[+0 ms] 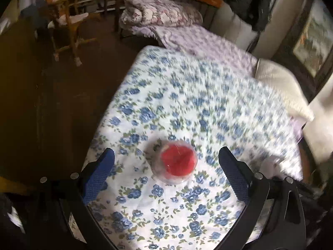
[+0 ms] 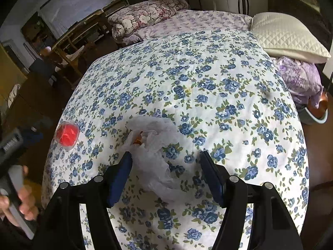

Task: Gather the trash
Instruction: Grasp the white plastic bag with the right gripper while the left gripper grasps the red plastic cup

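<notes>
While the left gripper (image 1: pixel 166 156) hangs with its jaws spread wide, the cup (image 1: pixel 175 162), clear with red inside, stands on the bedspread (image 1: pixel 208 104) between the two fingers, touching neither. It sits near the bedspread's left edge. The right gripper (image 2: pixel 165 158) is also spread and pinches nothing; a crumpled bag (image 2: pixel 152 145) of thin clear plastic lies on the bedspread between its fingers, closer to the left one, with something orange showing in its folds. A hand (image 2: pixel 18 198) shows at that view's left edge.
</notes>
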Demonstrator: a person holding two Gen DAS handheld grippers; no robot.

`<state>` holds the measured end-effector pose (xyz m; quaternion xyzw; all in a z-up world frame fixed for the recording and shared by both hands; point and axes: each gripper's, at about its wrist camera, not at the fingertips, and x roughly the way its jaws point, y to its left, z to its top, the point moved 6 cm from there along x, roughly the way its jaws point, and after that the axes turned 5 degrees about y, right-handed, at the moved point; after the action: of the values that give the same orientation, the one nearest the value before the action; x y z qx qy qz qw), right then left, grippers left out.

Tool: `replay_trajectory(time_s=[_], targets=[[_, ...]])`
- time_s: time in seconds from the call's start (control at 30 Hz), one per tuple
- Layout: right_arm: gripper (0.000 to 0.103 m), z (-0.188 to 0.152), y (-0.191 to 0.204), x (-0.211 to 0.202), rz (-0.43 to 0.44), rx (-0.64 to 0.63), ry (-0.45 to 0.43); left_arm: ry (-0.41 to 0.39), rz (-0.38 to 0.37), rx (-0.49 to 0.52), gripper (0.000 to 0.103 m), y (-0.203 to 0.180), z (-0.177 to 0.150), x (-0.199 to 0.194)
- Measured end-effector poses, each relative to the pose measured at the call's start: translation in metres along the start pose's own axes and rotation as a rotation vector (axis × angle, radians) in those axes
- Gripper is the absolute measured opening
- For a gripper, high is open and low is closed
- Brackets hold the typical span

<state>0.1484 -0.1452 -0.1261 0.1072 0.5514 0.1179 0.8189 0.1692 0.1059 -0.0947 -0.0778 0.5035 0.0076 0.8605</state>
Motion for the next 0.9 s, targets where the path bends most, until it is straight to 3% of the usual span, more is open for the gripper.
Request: replay_trajectory(time_s=[0.2, 0.33, 0.43, 0.53, 0.9], targets=[[0.067, -0.001, -0.002, -0.002, 0.017, 0.017, 0.006, 0.078, 0.111, 0.041, 0.096, -0.004, -0.006, 0.032], [0.067, -0.002, -0.002, -0.004, 0.029, 0.025, 0.004, 0.068, 0.135, 0.059, 0.093, -0.007, -0.007, 0.038], [0.067, -0.002, -0.005, -0.006, 0.027, 0.029, 0.002, 0.069, 0.116, 0.097, 0.056, -0.016, -0.011, 0.041], [0.067, -0.007, -0.008, -0.010, 0.024, 0.031, -0.001, 0.036, 0.129, 0.116, 0.056, -0.023, -0.016, 0.033], [0.069, -0.017, 0.004, -0.010, 0.004, -0.038, -0.009, -0.081, 0.020, 0.075, 0.056, -0.045, -0.032, -0.022]])
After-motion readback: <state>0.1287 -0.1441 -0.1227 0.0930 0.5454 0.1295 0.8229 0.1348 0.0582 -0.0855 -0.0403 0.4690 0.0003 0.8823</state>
